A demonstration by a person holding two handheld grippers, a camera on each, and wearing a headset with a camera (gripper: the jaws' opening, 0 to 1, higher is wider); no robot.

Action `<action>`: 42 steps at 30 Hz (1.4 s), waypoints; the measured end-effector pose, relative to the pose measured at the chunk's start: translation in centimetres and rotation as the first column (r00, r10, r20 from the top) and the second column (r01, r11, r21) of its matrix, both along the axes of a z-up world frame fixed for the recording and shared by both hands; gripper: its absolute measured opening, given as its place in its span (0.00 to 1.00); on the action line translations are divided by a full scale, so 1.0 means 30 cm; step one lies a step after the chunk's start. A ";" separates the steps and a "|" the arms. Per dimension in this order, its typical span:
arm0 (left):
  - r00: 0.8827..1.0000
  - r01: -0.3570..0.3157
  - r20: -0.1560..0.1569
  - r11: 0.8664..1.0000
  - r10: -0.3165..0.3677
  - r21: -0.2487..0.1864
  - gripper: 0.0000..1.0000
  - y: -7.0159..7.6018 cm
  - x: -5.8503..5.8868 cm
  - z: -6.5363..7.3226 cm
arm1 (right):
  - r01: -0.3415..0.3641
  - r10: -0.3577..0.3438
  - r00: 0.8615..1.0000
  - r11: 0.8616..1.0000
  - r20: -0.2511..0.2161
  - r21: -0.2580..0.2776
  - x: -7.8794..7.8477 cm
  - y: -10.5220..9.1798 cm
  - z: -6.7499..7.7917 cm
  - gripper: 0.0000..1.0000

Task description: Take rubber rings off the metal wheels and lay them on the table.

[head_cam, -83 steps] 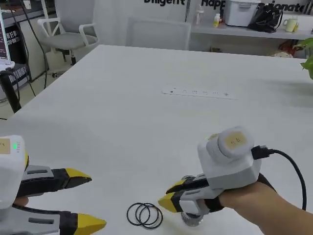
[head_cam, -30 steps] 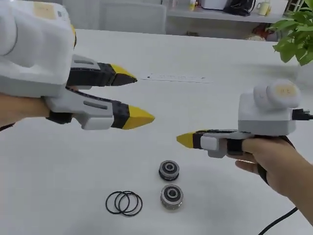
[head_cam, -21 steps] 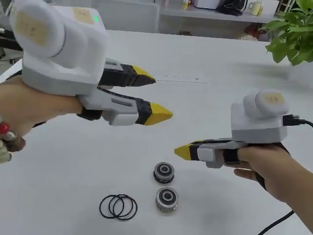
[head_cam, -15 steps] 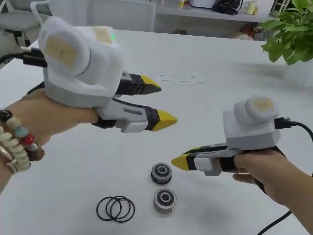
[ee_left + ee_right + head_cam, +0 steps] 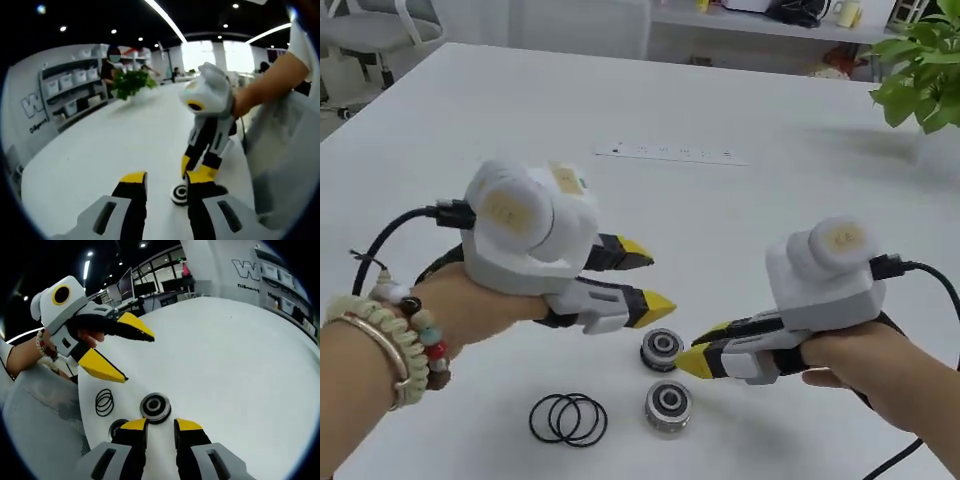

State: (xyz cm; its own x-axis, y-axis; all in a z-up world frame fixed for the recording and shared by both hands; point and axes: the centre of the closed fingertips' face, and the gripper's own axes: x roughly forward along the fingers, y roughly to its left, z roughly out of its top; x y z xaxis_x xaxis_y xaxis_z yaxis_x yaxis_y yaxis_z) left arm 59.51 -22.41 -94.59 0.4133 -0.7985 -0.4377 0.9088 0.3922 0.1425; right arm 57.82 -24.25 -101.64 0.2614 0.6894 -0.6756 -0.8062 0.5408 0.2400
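**Stock, as it lies now**

1. My L claw (image 5: 658, 280): jaws mid-wide, nothing in them. It hovers just above and left of the far wheel.
2. My R claw (image 5: 706, 347): jaws narrow but not closed, also carrying nothing. The tips sit just right of the same wheel and point at it.
3. Far wheel (image 5: 663, 348): lies flat on the bench (image 5: 520, 130), between my two claws. The rim looks dark, poss. a ring on it, but it's too small to be sure.
4. Near wheel (image 5: 668, 406): flat, just in front of the far one and apart from it. The rim looks silvery.
5. Rubber rings (image 5: 568, 418): three loose rings overlapping in a row, flat on the bench, left of the near wheel.

**Step in hand (my guess):** strip the far wheel.
- I'd pin the wheel with one claw, gripping the metal side faces, not the rim.
- I'd bring the other claw low and nip the rubber edge only, then peel it outward and over the rim rather than pull straight up.
- I'd set the ring down beside the other three, not on top of them.

**Surroundings**
- Power strip (image 5: 670, 153): mid-bench, well apart from the work.
- Plant (image 5: 920, 70): far R corner.

**In the way**
- The near wheel is close, so a low sweep w/ the R claw could knock it.
- The claw tips are crowded round one small wheel.
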 end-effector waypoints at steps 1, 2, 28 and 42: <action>1.000 0.006 -0.004 1.000 -0.006 0.007 0.29 -0.003 -0.004 -0.011 | -0.004 0.004 1.000 1.000 0.003 -0.003 -0.002 0.002 -0.001 0.19; 1.000 0.011 -0.009 1.000 -0.011 0.019 0.29 -0.006 -0.009 -0.027 | -0.008 0.008 1.000 1.000 0.005 -0.006 -0.004 0.004 -0.003 0.19; 0.993 0.018 -0.116 0.996 -0.007 0.087 0.19 -0.036 -0.050 -0.187 | -0.077 0.083 0.992 0.995 0.090 -0.060 -0.009 0.030 -0.032 0.18; 0.992 -0.019 -0.125 0.998 0.027 0.065 0.13 -0.030 -0.031 -0.188 | -0.107 0.117 0.986 0.991 0.123 -0.080 -0.005 0.030 -0.034 0.16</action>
State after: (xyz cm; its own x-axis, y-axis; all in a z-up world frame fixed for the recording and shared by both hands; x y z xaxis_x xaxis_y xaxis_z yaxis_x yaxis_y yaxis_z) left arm 58.58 -23.30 -100.23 0.3700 -0.7583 -0.5367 0.9117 0.4075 0.0528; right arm 57.67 -23.35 -102.65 0.2721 0.6692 -0.6915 -0.8839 0.4578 0.0952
